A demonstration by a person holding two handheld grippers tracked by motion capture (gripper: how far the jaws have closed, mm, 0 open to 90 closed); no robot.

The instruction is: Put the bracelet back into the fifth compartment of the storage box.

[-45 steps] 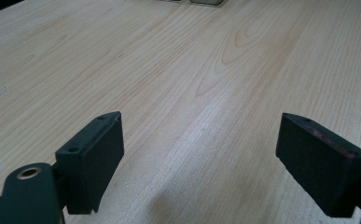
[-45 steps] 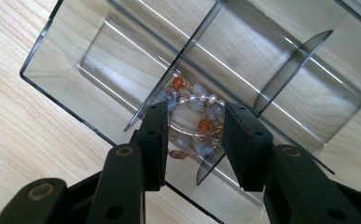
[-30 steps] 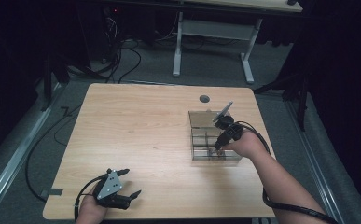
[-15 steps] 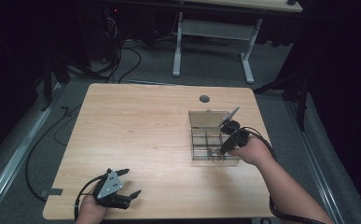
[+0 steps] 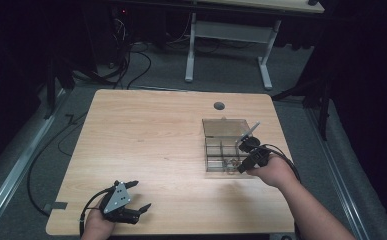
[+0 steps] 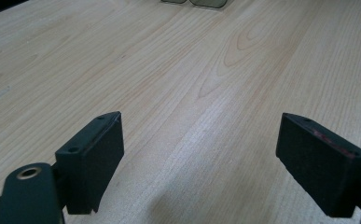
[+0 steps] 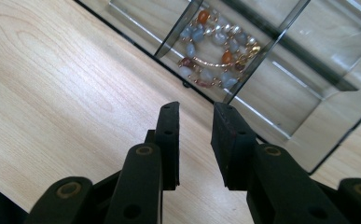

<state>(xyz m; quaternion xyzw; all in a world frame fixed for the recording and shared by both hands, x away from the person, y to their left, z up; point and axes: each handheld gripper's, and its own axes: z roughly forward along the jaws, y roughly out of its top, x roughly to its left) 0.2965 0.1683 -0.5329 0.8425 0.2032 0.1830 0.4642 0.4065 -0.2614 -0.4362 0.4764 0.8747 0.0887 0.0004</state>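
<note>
Light wooden table [image 5: 151, 145], round cable hole [image 5: 219, 105] near its far edge, dark room; grey carpet, cables and white desk legs [image 5: 191, 50] beyond. Clear compartment box [image 5: 226, 142] at right holds a beaded bracelet [image 7: 215, 51]. Right gripper [image 7: 194, 140] just outside it, jaws nearly together and closing, gripping nothing. Left gripper [image 5: 133, 195] at near edge, jaws spread.

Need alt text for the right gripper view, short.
The right gripper, black jaws nearly together with nothing between them, points at a clear plastic divided box on a light wooden table. One compartment holds a beaded bracelet of pale blue, orange and pearl beads.
</note>
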